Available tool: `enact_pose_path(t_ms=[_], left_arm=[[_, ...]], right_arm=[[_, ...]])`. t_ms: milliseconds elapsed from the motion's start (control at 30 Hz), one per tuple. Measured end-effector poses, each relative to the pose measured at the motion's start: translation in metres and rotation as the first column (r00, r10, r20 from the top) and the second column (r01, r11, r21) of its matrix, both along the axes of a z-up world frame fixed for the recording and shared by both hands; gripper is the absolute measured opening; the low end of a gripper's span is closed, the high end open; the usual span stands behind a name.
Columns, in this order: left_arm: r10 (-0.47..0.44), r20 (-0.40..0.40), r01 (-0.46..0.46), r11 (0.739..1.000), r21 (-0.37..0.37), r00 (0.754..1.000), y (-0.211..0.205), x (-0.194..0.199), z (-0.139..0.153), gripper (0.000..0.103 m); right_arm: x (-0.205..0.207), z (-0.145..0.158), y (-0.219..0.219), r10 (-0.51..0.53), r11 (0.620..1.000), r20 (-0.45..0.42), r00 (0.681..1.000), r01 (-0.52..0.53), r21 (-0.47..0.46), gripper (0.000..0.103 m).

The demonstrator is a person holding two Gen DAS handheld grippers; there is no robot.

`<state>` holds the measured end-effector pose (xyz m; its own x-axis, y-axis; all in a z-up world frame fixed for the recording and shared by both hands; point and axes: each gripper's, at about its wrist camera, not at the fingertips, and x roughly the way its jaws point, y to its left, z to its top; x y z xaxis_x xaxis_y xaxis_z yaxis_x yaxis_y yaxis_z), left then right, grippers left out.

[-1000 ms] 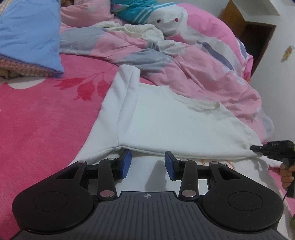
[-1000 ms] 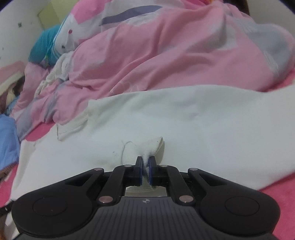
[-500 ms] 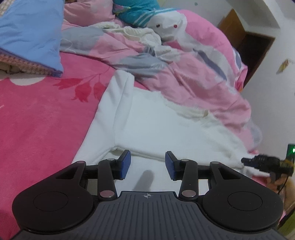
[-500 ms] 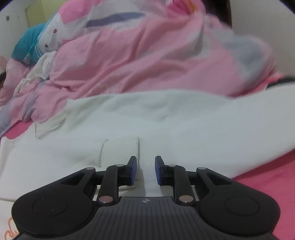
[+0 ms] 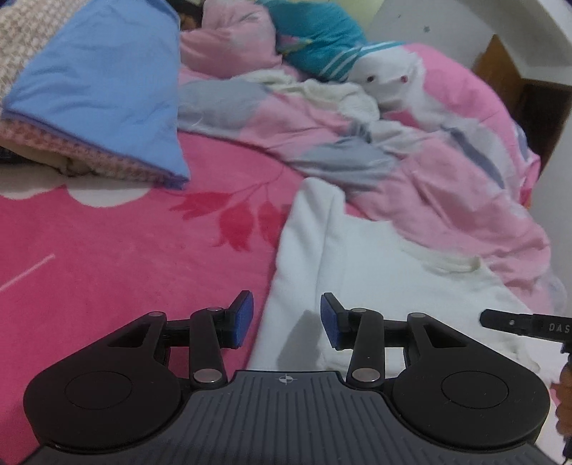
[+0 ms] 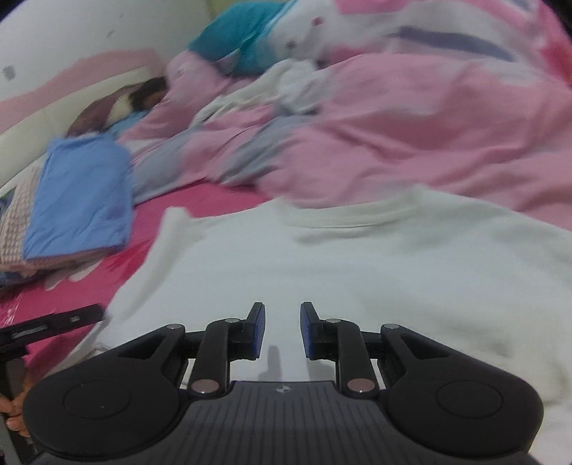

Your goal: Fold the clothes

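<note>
A white sweatshirt (image 5: 386, 272) lies spread on the pink bed sheet (image 5: 125, 272), its sleeve folded in along the left side. My left gripper (image 5: 286, 318) is open above the garment's left edge, with nothing between its blue pads. In the right wrist view the same sweatshirt (image 6: 357, 264) fills the lower middle, collar at the far side. My right gripper (image 6: 282, 331) hovers over it, open with a narrow gap and nothing held. The tip of the right gripper (image 5: 518, 323) shows at the right edge of the left wrist view. The left gripper (image 6: 50, 323) shows at the lower left of the right wrist view.
A rumpled pink and grey quilt (image 5: 411, 143) lies heaped just beyond the sweatshirt. A blue folded blanket (image 5: 100, 86) sits on the sheet at the far left. A teal cloth (image 5: 314, 32) and a white plush toy (image 5: 393, 82) rest on the quilt.
My right gripper let go of the white cuff it pinched and swung left over the sweatshirt. My left gripper slid left, from over the hem to the garment's left edge.
</note>
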<state>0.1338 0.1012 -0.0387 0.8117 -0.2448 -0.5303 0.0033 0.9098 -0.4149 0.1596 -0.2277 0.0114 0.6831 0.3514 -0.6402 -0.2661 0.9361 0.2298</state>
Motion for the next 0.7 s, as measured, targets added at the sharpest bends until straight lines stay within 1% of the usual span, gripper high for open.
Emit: enact_pose_path(t_ms=[100,200,233,267,300,367,467,567,600,633,700], left_arm=[[-0.010,-0.024,0.010,1.000,0.014,1.000,0.000,0.008,-0.007,0.041],[-0.012,-0.026,0.012,1.000,0.025,1.000,0.001,0.007,-0.011,0.041],[-0.006,-0.028,0.007,1.000,0.022,1.000,0.003,0.006,-0.011,0.041],[0.000,-0.031,0.001,1.000,0.018,1.000,0.005,0.006,-0.010,0.041],[0.006,-0.035,-0.005,1.000,0.011,0.999,0.007,0.006,-0.010,0.040],[0.019,-0.049,-0.018,1.000,0.026,0.999,0.011,0.005,-0.005,0.040],[0.028,-0.038,-0.025,0.998,0.060,0.999,0.015,0.007,0.014,0.040],[-0.022,-0.035,0.026,0.993,0.112,0.999,0.010,0.029,0.029,0.041],[-0.052,-0.049,0.057,0.993,0.108,0.997,0.009,0.042,0.031,0.041],[-0.088,-0.069,0.094,0.992,0.086,0.994,0.008,0.057,0.030,0.041],[-0.105,-0.089,0.107,0.994,0.029,0.991,0.009,0.079,0.026,0.041]], right_arm=[[0.011,-0.014,0.022,0.034,0.999,-0.025,0.999,-0.034,0.028,0.022],[0.022,-0.031,0.043,0.060,0.997,-0.053,0.997,-0.058,0.047,0.021],[0.024,-0.040,0.043,0.047,0.998,-0.062,0.997,-0.045,0.040,0.018],[0.024,-0.044,0.039,0.043,0.997,-0.046,0.998,-0.040,0.058,0.016],[0.023,-0.049,0.035,0.039,0.996,-0.031,0.999,-0.037,0.077,0.015],[0.019,-0.056,0.026,0.029,0.991,-0.010,1.000,-0.027,0.131,0.014],[0.018,-0.063,0.013,0.028,0.976,-0.007,1.000,-0.026,0.214,0.014],[0.024,-0.069,0.004,0.029,0.955,-0.027,0.999,-0.019,0.296,0.014],[0.026,-0.070,0.002,0.029,0.948,-0.031,0.999,-0.017,0.318,0.014],[0.026,-0.071,0.000,0.029,0.943,-0.033,0.999,-0.017,0.331,0.014],[0.027,-0.072,-0.002,0.031,0.938,-0.033,0.999,-0.017,0.347,0.014]])
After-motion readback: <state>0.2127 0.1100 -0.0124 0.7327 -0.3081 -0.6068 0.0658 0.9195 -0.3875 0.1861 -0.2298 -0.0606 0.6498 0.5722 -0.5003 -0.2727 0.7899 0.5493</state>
